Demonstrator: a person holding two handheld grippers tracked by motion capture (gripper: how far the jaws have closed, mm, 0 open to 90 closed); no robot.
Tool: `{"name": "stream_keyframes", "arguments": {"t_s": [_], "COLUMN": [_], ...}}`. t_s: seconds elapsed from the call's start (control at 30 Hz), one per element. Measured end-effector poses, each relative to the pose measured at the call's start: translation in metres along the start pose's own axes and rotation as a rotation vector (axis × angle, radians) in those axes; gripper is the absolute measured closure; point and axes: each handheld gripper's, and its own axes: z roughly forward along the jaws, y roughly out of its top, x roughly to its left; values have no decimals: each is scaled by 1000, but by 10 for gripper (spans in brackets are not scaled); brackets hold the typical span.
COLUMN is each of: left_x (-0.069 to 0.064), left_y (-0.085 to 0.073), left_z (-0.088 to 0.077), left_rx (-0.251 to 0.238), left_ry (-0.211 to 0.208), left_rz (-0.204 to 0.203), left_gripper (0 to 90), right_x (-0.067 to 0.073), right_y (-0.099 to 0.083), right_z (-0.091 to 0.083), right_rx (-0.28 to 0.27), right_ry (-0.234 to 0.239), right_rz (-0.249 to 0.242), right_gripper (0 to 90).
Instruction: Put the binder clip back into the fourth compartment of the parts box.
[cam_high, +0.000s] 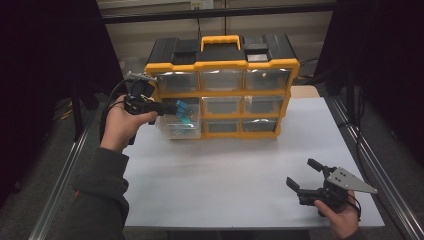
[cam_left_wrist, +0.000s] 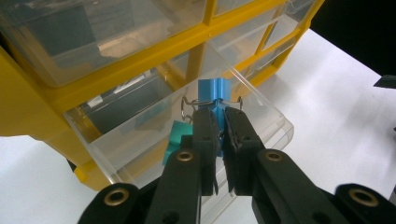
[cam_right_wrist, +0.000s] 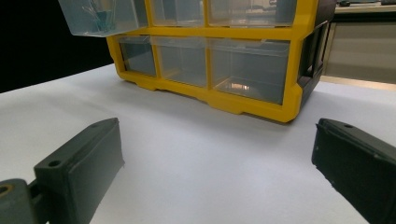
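The right gripper (cam_high: 304, 175) rests gaping on the table (cam_high: 225, 170), while the raised left gripper (cam_left_wrist: 219, 122) pinches a blue clip (cam_left_wrist: 213, 91) over the drawer (cam_left_wrist: 261, 116).

The clip (cam_left_wrist: 214, 91) in the left tool (cam_left_wrist: 219, 126) is bright blue, with shiny silver wire handles. The tool is black, with small gold rings on its arms. The drawer (cam_left_wrist: 261, 116) under the clip is see-through, and a blue-green piece (cam_left_wrist: 176, 135) lies inside it. The box (cam_high: 222, 65) has a yellow frame, a yellow handle and a black top. Its other drawers are see-through too. The surface (cam_high: 225, 175) is plain white. The right tool (cam_high: 306, 176) is black with a grey plate on top. The sleeve (cam_high: 100, 200) is dark grey.
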Motion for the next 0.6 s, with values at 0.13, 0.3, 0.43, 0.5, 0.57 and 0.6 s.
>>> {"name": "stream_keyframes", "arguments": {"t_s": [0.13, 0.3, 0.43, 0.5, 0.57, 0.6], "left_x": [-2, -3, -8, -9, -9, -11], "left_y": [-2, -5, -9, -11, -14, -16], "left_z": [2, 1, 1, 1, 1, 1], "left_rx": [-23, -55, -83, -98, -128, -133], "left_ry": [-14, 0, 22, 25, 13, 19], "left_rz": [4, -3, -3, 3, -1, -4], "left_gripper": [727, 459, 287, 215, 184, 169], "right_x": [0, 0, 0, 0, 0, 0], "right_y": [0, 0, 0, 0, 0, 0], "right_z": [0, 1, 0, 1, 0, 0], "right_rx": [1, -4, -4, -4, 0, -2], "right_ry": [1, -5, -6, -6, -1, -3], "right_rz": [0, 9, 9, 8, 1, 4], "right_gripper": [14, 14, 14, 14, 14, 14]}}
